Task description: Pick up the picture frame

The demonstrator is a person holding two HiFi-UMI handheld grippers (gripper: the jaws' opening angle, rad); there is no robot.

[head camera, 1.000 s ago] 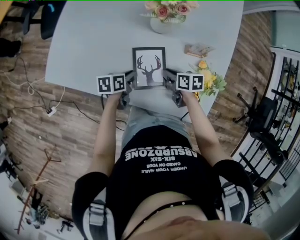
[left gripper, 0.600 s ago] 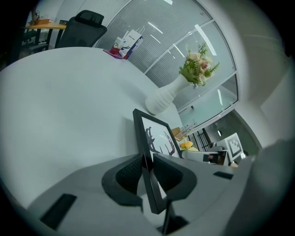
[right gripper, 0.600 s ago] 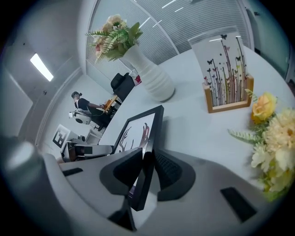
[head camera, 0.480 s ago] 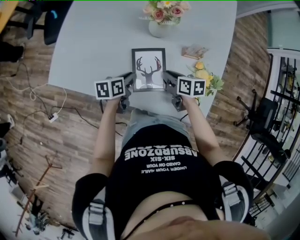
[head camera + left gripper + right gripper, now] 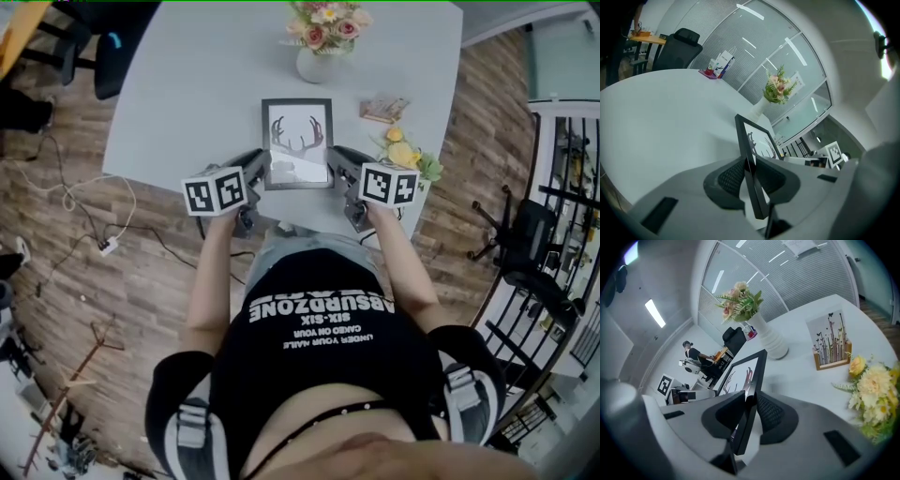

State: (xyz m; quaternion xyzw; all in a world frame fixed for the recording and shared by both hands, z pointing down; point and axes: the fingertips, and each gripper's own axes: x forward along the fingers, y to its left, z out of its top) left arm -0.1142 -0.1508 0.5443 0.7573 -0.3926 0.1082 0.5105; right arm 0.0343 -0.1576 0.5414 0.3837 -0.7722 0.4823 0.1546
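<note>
Head view: frame (image 5: 297, 143) sits by the bench's (image 5: 187, 84) near edge, mid-width. Left claw (image 5: 253, 174) is clamped on its left rail, right claw (image 5: 337, 171) on its right rail. Vase (image 5: 317, 62) is at the far edge.

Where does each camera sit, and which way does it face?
Head view: on the person's head, looking steeply down at the table, picture frame, the person's arms and torso.
Left gripper view: rides the left tongs, looking along jaws clamped on the frame's edge toward the flower vase.
Right gripper view: rides the right tongs, clamped on the opposite edge.
All three share frame and vase.
</note>
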